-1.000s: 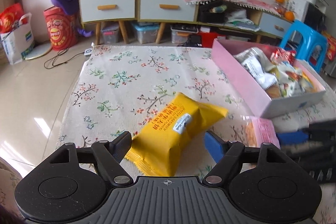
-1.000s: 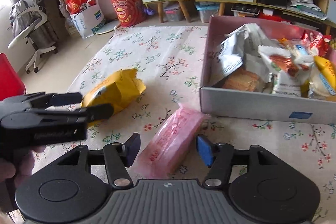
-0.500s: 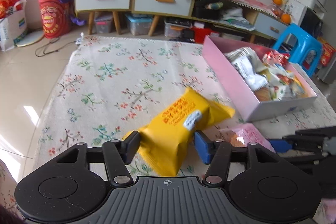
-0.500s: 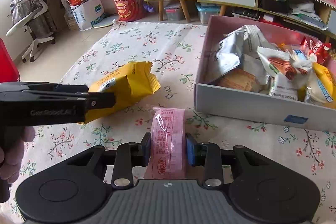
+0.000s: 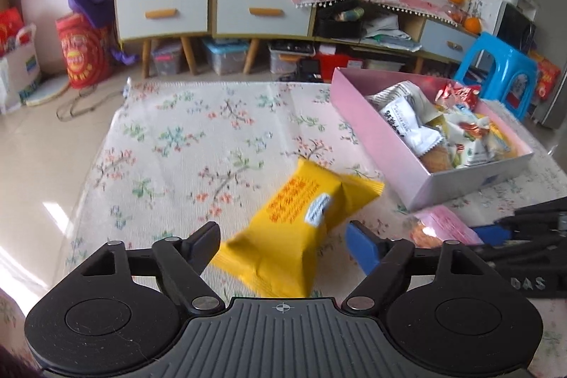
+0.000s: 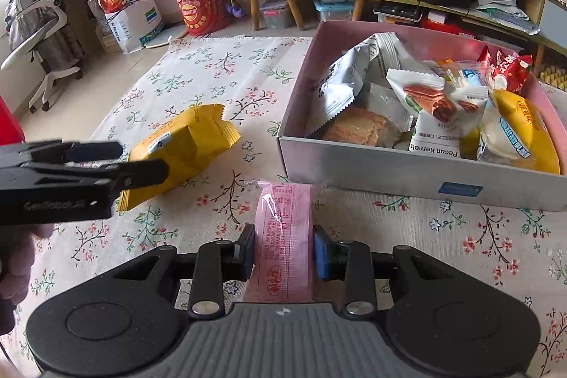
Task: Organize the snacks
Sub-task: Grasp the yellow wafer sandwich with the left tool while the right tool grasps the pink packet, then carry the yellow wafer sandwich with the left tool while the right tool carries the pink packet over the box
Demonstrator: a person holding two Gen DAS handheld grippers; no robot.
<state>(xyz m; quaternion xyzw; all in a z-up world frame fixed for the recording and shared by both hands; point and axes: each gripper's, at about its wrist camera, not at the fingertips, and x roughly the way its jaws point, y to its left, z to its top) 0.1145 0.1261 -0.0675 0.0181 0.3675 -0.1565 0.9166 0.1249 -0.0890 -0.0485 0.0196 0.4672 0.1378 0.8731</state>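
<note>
Bench, floral cloth (image 6: 219, 66): carries all below.
Pink snack box (image 6: 418, 170): right side of cloth, already heaped with packets.
Yellow snack packet (image 5: 301, 229): flat on the cloth, between my left gripper (image 5: 283, 241) jaws, which are spread and not touching it.
Pink wafer packet (image 6: 285, 240): pinched in my right gripper (image 6: 283, 248) jaws, just short of the box wall.
Step in hand, by my reckoning: loading. Next: carry pink over the wall; close left on yellow.
</note>
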